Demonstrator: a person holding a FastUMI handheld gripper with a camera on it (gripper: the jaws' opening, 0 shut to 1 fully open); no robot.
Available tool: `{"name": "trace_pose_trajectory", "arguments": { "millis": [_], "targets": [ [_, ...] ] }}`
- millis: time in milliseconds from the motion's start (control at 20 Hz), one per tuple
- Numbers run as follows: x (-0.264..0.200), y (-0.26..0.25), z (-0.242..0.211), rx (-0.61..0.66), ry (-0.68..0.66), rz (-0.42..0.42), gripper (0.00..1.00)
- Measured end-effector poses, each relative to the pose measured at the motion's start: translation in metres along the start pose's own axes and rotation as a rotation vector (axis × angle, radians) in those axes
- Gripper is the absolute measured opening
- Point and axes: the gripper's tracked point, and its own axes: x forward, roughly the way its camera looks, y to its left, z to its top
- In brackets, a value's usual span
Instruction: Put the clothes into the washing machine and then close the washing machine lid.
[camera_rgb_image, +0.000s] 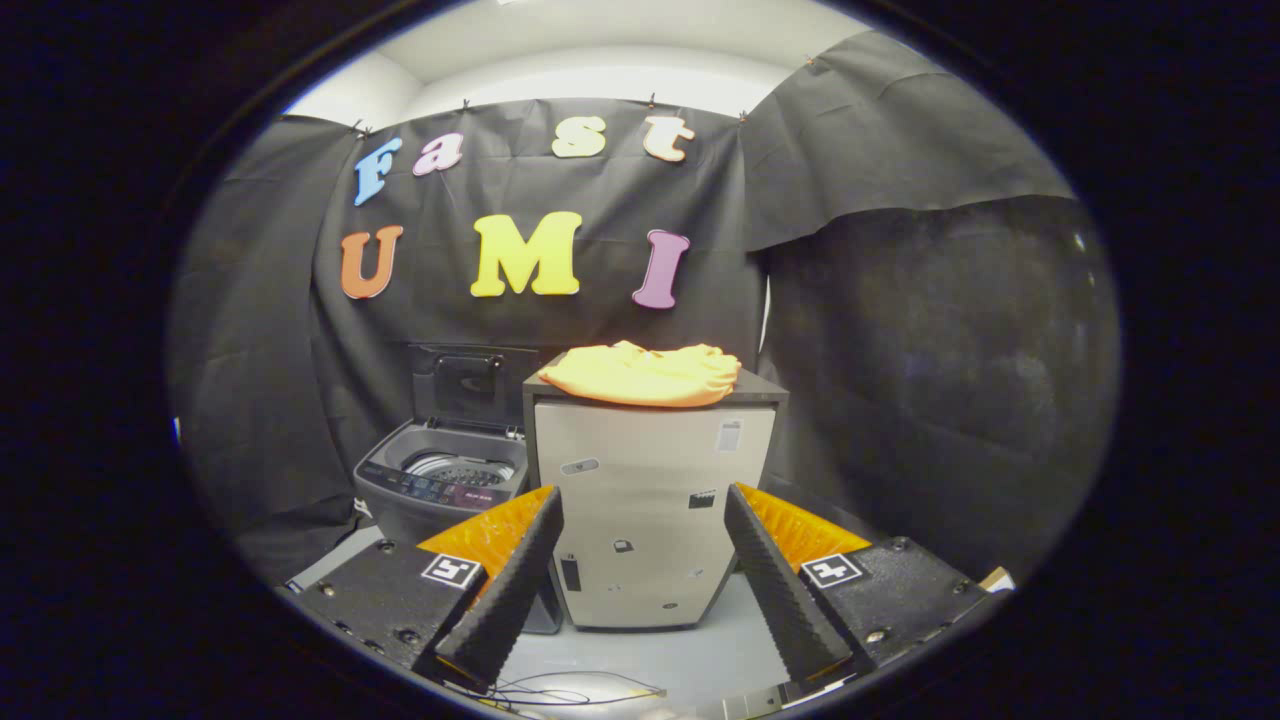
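Nearest the camera, at the bottom centre of the frame, the gripper (640, 580) stands released, its two fingers (510, 590) spread wide with nothing between them. Some thin cables (560, 690) lie on the pale floor (650, 660) just below them.

Beyond the fingers, in the middle of the frame, stands a pale cabinet (650, 510) with a dark top and a few small stickers on its front. The clothes (645, 375), a rumpled orange-yellow heap, lie on that top, just above centre. They look light, soft and limp, likely to sag and trail once lifted, so a deep pinch on a raised fold near the middle of the heap seems the best hold.

At lower left of centre, just beside the cabinet and lower than its top, is the washing machine (440, 490), its lid (470, 385) up against the cloth wall and the drum (465, 470) open. The cabinet's near corner stands between heap and drum, so the cloth will probably need lifting clear before swinging left.
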Motion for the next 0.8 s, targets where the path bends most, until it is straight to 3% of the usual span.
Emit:
{"name": "trace_pose_trajectory", "arguments": {
  "millis": [400,800],
  "targets": [
    [-0.004,0.007,0.008,0.017,0.008,-0.011,1.0],
    [0.007,-0.003,0.053,0.059,0.011,-0.059,1.0]
  ]
}}
